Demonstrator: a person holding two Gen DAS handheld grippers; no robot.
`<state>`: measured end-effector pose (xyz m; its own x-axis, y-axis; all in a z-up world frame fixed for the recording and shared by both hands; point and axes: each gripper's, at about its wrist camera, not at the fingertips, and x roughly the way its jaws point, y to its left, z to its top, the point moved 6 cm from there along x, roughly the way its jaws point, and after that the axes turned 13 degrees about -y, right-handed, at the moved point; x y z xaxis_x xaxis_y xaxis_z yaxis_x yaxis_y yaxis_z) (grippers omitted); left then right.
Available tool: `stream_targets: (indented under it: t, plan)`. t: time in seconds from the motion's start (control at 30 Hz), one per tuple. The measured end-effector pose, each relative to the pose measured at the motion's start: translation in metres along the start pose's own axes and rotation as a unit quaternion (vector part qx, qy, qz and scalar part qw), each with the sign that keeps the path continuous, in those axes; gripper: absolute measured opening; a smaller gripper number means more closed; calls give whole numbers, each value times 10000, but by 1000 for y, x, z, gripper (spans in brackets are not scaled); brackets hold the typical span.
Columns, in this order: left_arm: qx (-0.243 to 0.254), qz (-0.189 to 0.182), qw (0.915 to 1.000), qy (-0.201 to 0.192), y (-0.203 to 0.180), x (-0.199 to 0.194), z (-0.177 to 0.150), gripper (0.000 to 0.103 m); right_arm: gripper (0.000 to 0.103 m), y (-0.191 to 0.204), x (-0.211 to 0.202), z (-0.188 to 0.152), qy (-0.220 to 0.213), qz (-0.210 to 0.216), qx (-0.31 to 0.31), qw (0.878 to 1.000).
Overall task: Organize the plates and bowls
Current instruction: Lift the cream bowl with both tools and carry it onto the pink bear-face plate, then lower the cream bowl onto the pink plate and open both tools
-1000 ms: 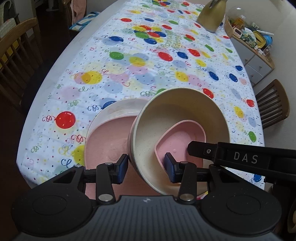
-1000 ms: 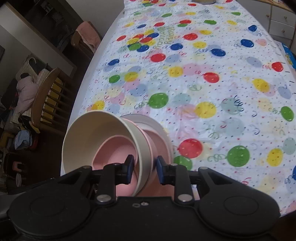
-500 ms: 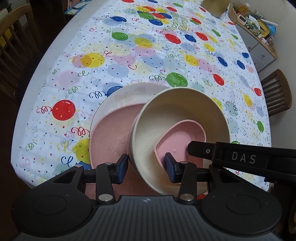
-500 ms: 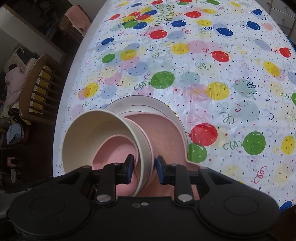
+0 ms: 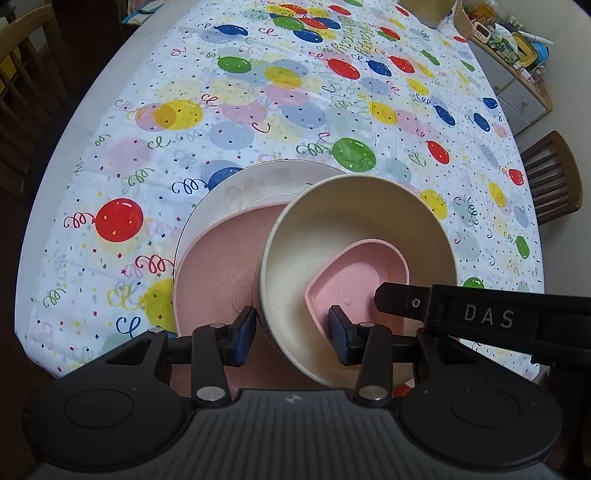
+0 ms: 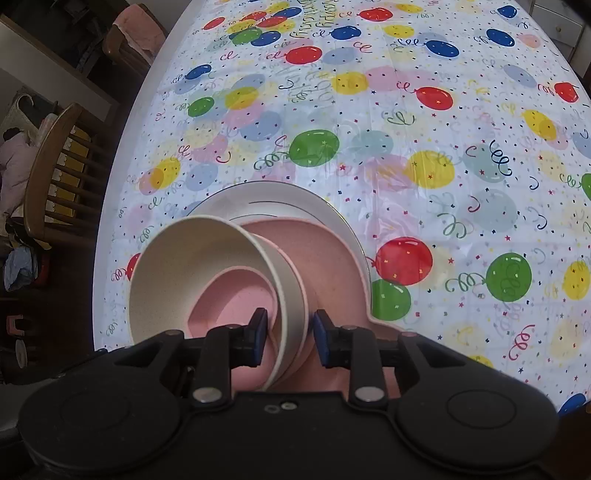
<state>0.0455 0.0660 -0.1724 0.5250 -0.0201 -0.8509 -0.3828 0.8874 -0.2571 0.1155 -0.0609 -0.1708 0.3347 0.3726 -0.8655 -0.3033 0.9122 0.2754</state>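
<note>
A cream bowl [image 5: 354, 221] holds a small pink bowl [image 5: 362, 273] inside it. It stands over a pink plate [image 5: 218, 273] that lies on a white plate [image 5: 258, 184]. My left gripper [image 5: 291, 332] straddles the cream bowl's near rim, one pad outside, one inside. My right gripper [image 6: 288, 338] grips the same stack from the other side, its jaws over the cream bowl [image 6: 192, 258] and pink bowl [image 6: 236, 295] rims; its black finger also shows in the left wrist view [image 5: 480, 314]. The pink plate [image 6: 325, 258] and white plate [image 6: 280, 199] lie beneath.
The table carries a balloon-print cloth [image 5: 295, 110]. Wooden chairs stand at the left [image 6: 55, 177] and right [image 5: 554, 181]. A tan container [image 5: 428, 11] stands at the far end, next to a cluttered cabinet [image 5: 517, 55]. The near table edge is right below the plates.
The stack of plates and bowls, held by both grippers, has moved further onto the table, away from the near edge. Both grips are unchanged.
</note>
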Motion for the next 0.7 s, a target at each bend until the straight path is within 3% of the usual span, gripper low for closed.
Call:
stream_targets:
  t: [0.17, 0.3, 0.7]
  plan:
    - [62, -25, 9999, -84, 0, -4, 3, 42, 30, -1, -1, 1, -28, 22, 34, 10000]
    - [142, -41, 9997, -193, -2, -9, 4, 59, 34, 0, -5, 2, -107, 57, 24, 9999]
    - [261, -21, 9983, -530, -2, -34, 2, 65, 48, 3, -30, 1, -466, 201, -18, 9987]
